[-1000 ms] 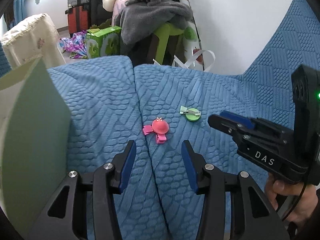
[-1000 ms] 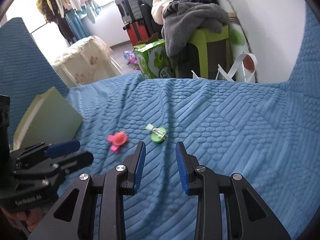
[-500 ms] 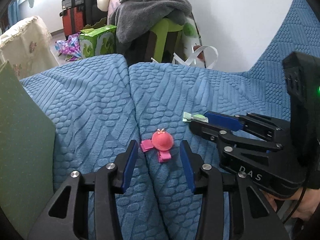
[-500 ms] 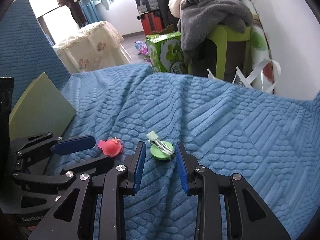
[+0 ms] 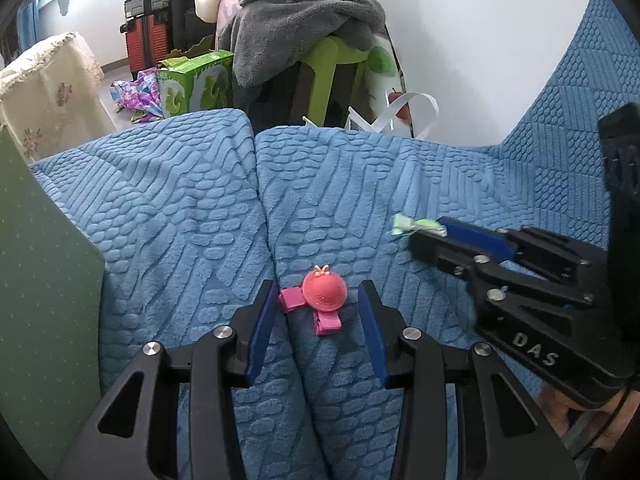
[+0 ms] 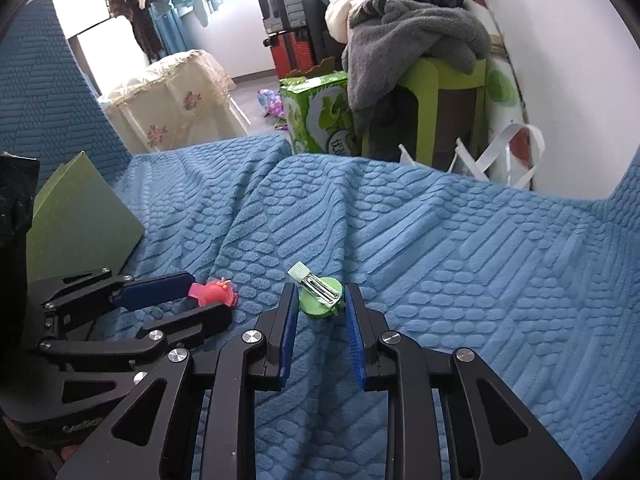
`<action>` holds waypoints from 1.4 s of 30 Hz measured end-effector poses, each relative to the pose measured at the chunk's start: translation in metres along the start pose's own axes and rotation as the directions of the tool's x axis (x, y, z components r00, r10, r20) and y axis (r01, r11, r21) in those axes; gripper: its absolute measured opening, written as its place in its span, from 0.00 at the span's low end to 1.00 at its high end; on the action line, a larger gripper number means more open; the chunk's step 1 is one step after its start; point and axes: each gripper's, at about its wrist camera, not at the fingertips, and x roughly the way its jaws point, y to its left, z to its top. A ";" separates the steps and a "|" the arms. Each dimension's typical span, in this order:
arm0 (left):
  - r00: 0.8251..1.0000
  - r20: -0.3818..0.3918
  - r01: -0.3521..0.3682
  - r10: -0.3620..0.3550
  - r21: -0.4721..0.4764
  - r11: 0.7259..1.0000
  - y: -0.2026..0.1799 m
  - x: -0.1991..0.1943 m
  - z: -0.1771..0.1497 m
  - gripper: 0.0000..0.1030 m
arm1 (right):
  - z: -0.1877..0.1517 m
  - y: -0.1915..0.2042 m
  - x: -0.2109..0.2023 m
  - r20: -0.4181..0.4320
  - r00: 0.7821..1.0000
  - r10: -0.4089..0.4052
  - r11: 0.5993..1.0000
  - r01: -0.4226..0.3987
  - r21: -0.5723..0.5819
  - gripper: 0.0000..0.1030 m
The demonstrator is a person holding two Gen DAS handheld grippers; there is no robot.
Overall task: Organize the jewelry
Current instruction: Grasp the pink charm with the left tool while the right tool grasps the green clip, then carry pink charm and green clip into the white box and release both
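Blue textured sofa cover (image 5: 180, 216) fills the left wrist view, where the left gripper (image 5: 316, 320) straddles a pink hair clip (image 5: 322, 298) with clear gaps on both sides, gripping nothing. Only a pale tip of the green hair clip (image 5: 404, 225) shows there, past the right gripper (image 5: 430, 236).

From the right wrist view the green hair clip (image 6: 320, 296) is whole, lying between the right gripper's (image 6: 320, 316) closing jaws; whether the pads press it yet I cannot tell. A green box (image 6: 80, 224) shows its full slanted face here.
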 end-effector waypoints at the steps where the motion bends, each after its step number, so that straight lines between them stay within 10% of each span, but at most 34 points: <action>1: 1.000 0.005 -0.007 0.007 0.005 1.000 -0.001 0.000 0.000 0.41 | 0.001 -0.001 -0.002 0.003 1.000 -0.009 1.000 0.009 0.000 0.20; 9: 0.998 0.027 -0.049 0.048 0.029 0.998 -0.007 0.008 0.001 0.35 | -0.002 -0.011 -0.005 -0.032 0.997 -0.070 0.997 0.071 0.023 0.21; 19: 0.997 0.034 0.063 -0.063 0.000 0.998 0.002 -0.012 0.002 0.35 | -0.008 -0.010 -0.016 -0.022 0.995 -0.096 0.994 0.097 0.052 0.21; 42: 0.985 0.089 0.146 -0.151 0.060 0.988 0.008 -0.140 -0.009 0.35 | -0.038 0.062 -0.119 0.041 0.984 -0.172 0.978 0.165 0.130 0.21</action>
